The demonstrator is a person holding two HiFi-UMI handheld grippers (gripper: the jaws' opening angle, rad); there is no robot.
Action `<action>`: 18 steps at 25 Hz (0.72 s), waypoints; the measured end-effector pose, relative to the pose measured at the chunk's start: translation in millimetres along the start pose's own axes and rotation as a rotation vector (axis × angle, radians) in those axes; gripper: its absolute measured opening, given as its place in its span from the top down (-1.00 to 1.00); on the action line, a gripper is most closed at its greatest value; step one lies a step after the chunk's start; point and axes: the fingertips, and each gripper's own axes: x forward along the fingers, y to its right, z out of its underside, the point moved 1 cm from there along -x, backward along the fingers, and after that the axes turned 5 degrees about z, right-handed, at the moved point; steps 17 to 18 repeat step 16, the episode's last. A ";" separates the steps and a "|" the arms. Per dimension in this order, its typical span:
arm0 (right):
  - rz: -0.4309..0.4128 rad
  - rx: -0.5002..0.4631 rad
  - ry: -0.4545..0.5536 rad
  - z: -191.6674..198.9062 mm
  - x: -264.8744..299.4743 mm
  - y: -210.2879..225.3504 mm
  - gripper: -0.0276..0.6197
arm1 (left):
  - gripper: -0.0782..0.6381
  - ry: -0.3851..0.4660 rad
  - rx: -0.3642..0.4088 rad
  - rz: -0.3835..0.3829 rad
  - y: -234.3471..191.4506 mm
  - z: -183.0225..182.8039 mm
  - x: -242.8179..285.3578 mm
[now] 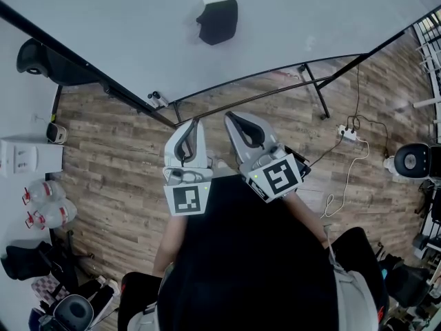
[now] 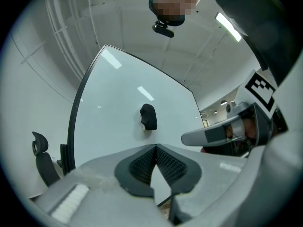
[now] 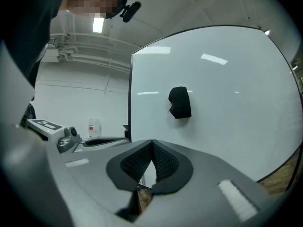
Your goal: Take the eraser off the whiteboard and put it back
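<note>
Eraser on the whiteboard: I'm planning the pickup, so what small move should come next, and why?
Probably open the right gripper. Its jaws are shut with nothing between them, and the left gripper is shut too. The eraser sits untouched on the whiteboard, ahead of both and apart from them, so shut jaws could not take it.

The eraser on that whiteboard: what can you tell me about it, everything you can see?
The eraser is a small, black, blocky pad with rounded corners, matte-looking, with a paler strip at one edge. It clings flat to the bare whiteboard, well in from its edges. Nothing else touches it.
</note>
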 end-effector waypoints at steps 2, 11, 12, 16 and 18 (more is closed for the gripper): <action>-0.004 -0.006 0.005 -0.5 0.7 -1.2 0.91 | 0.78 0.003 0.000 0.000 -0.4 -0.3 -0.5; -0.004 -0.002 -0.003 0.9 7.1 1.9 0.91 | 0.78 -0.020 0.006 0.012 -2.4 4.1 5.3; -0.004 -0.001 -0.005 1.2 8.2 2.8 0.91 | 0.78 -0.021 0.009 0.013 -3.0 4.4 6.6; -0.005 -0.001 -0.007 2.3 12.1 5.7 0.91 | 0.78 -0.022 0.012 0.014 -5.0 5.6 11.1; -0.005 -0.001 -0.007 2.3 12.1 5.7 0.91 | 0.78 -0.022 0.012 0.014 -5.0 5.6 11.1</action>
